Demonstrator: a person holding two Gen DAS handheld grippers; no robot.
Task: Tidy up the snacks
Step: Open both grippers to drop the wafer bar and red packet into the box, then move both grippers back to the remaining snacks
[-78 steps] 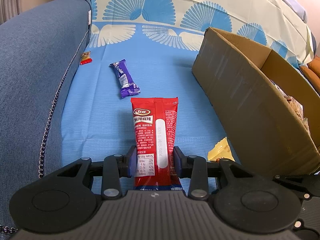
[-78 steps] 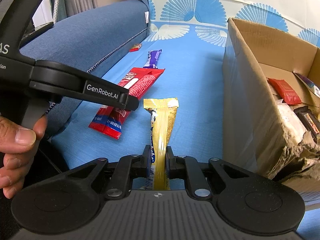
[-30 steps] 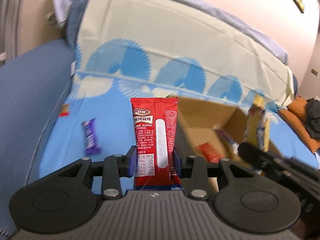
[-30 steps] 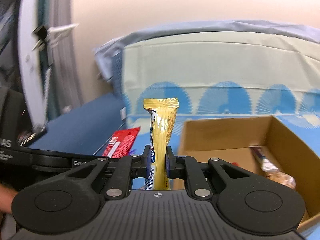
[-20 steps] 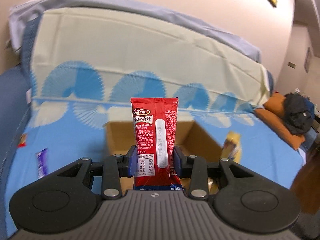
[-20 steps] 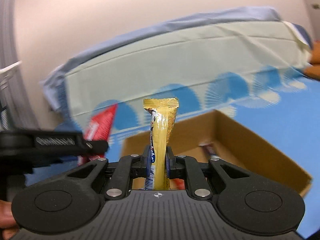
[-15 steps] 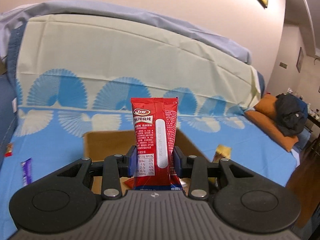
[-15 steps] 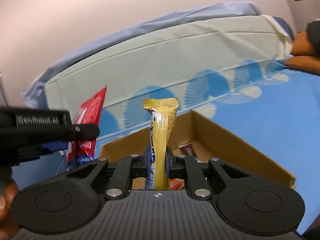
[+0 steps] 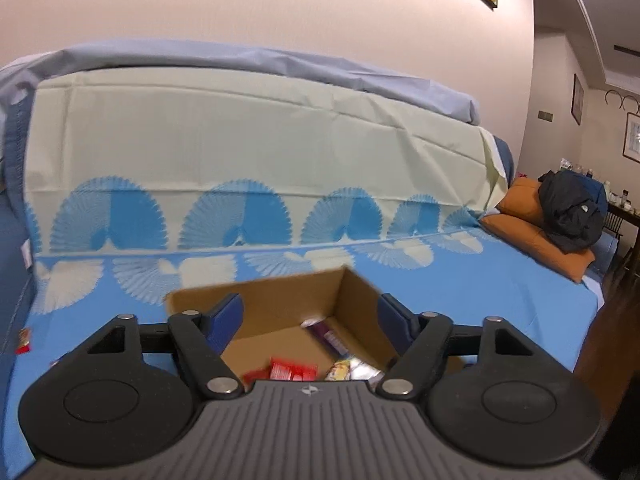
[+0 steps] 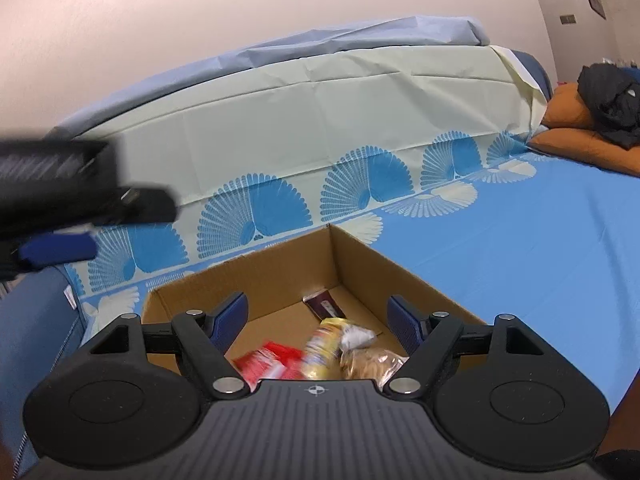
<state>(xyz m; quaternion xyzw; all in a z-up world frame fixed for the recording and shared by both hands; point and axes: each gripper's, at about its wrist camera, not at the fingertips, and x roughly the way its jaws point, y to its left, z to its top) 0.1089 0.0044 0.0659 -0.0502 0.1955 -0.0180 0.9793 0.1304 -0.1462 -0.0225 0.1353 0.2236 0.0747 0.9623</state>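
Risk: both claws, left gripper (image 9: 310, 322) and right gripper (image 10: 318, 320), just sprang open and empty over the cardboard box (image 10: 408, 276), so the yellow packet (image 10: 322, 346) and red packet (image 10: 266, 362) may land piled inside it.

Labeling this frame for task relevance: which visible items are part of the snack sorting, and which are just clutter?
Task items:
- cardboard box
- red packet in the box
- yellow packet in the box
- small red snack on the blue sheet
- left gripper, right gripper, both open, empty

Clutter:
- orange cushions
- black bag
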